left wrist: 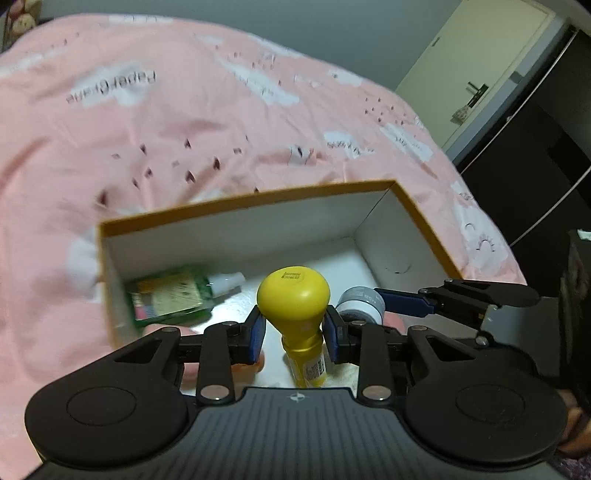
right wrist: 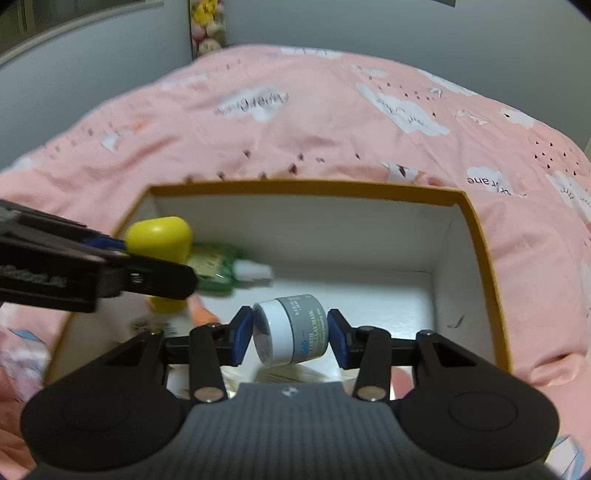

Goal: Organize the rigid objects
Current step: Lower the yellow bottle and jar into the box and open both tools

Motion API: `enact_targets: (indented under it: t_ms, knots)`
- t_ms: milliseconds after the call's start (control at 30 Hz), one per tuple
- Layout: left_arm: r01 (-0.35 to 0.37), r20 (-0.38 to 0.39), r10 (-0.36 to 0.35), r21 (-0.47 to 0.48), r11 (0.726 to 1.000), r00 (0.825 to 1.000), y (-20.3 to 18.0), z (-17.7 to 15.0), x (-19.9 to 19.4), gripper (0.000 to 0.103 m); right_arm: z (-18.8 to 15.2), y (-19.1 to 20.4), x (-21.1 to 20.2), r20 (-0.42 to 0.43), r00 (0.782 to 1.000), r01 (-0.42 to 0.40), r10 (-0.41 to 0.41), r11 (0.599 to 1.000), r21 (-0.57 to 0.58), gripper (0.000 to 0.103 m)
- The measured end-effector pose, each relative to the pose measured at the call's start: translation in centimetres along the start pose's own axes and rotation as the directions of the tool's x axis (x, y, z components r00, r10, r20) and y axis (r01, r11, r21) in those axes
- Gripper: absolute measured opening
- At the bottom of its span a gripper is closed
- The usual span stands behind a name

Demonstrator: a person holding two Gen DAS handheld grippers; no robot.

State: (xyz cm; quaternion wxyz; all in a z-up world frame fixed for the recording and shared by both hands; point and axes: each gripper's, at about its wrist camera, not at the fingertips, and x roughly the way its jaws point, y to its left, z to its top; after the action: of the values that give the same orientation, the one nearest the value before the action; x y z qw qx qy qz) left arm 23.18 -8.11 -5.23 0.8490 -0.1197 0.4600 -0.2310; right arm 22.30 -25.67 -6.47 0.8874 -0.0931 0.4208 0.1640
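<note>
Left gripper [left wrist: 294, 334] clenches a yellow bulb-capped plastic bottle [left wrist: 293, 295]; right gripper [right wrist: 290, 334] grips a tilted grey jar [right wrist: 290, 334] that may slip above the orange-rimmed box [right wrist: 306, 187].

A pink bedspread [left wrist: 207, 122] with white clouds covered the bed. A cream door [left wrist: 476, 70] stood beside a dark wardrobe [left wrist: 535, 158]. Plush toys [right wrist: 207, 26] sat by the grey wall [right wrist: 369, 26].

One box [right wrist: 480, 236], two bottles [left wrist: 293, 295] [left wrist: 173, 295], one jar [right wrist: 291, 332]
</note>
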Motion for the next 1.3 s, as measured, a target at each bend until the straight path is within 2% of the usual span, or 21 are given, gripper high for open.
enact_targets:
  t_ms: [267,367,567,867,933,1100,1233,1300]
  knots:
    - [-0.05,-0.089,0.048,-0.03,0.998,0.995,0.7,0.8,4.5,0.035,0.3,-0.3,3.7,-0.085,0.995,0.048,-0.06,0.99,-0.136,0.044]
    - [-0.075,-0.124,0.069,-0.043,0.996,0.99,1.2,0.6,5.7,0.035,0.6,-0.2,4.4,-0.107,0.992,0.042,-0.06,0.986,-0.161,0.043]
    - [-0.081,-0.159,0.068,-0.074,0.994,0.985,1.7,0.1,6.8,0.032,0.6,-0.3,5.3,-0.169,0.983,0.036,-0.066,0.984,-0.174,0.044]
    - [-0.079,-0.134,0.069,-0.068,0.995,0.989,1.5,0.0,5.3,0.036,0.4,-0.1,5.4,-0.176,0.981,0.053,-0.086,0.982,-0.184,0.044]
    - [-0.08,-0.124,0.073,-0.057,0.995,0.99,1.4,0.1,4.6,0.038,0.4,-0.1,5.4,-0.164,0.982,0.061,-0.092,0.981,-0.184,0.048]
    - [-0.093,-0.103,0.089,-0.034,0.995,0.991,0.9,-0.1,3.0,0.038,0.3,0.0,5.1,-0.155,0.983,0.064,-0.094,0.98,-0.187,0.049]
    - [-0.083,-0.085,0.08,-0.034,0.996,0.993,0.7,-0.5,1.4,0.039,0.2,0.4,4.3,-0.116,0.987,0.086,-0.11,0.977,-0.197,0.057]
    - [-0.073,-0.071,0.071,-0.03,0.997,0.995,0.6,-0.8,0.2,0.04,0.0,0.9,3.4,-0.082,0.991,0.09,-0.108,0.977,-0.193,0.058]
